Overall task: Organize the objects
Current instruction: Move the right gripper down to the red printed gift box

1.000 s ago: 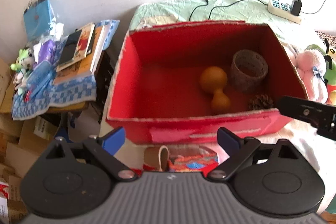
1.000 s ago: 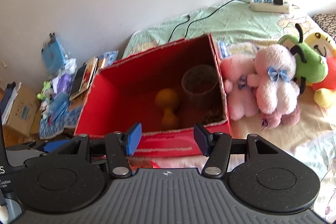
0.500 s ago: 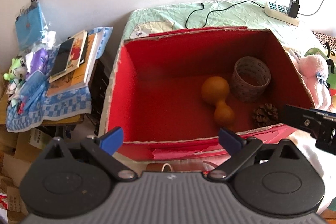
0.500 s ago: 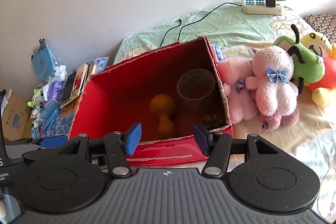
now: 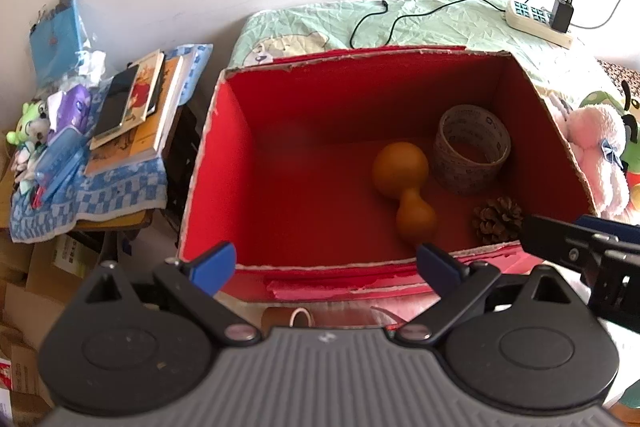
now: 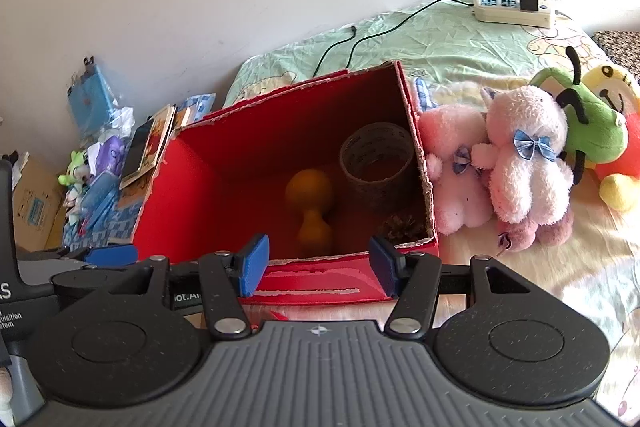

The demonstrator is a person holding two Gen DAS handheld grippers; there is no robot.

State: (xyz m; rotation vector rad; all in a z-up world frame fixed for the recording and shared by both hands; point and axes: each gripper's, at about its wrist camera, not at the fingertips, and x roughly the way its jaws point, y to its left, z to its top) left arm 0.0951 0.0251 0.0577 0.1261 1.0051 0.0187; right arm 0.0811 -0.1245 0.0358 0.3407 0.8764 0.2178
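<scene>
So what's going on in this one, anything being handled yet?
Nothing is held right now. A person has both grippers, left gripper and right gripper, open and empty over the near edge of a red box on the bed. Inside it lie a gourd, a tape roll and a pine cone. Pink plush toys sit outside, against the box's right wall.

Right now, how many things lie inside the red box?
3: a gourd mid-floor, a tape roll behind it by the right wall, a pinecone in the near right corner. The near wall may hide more.
</scene>
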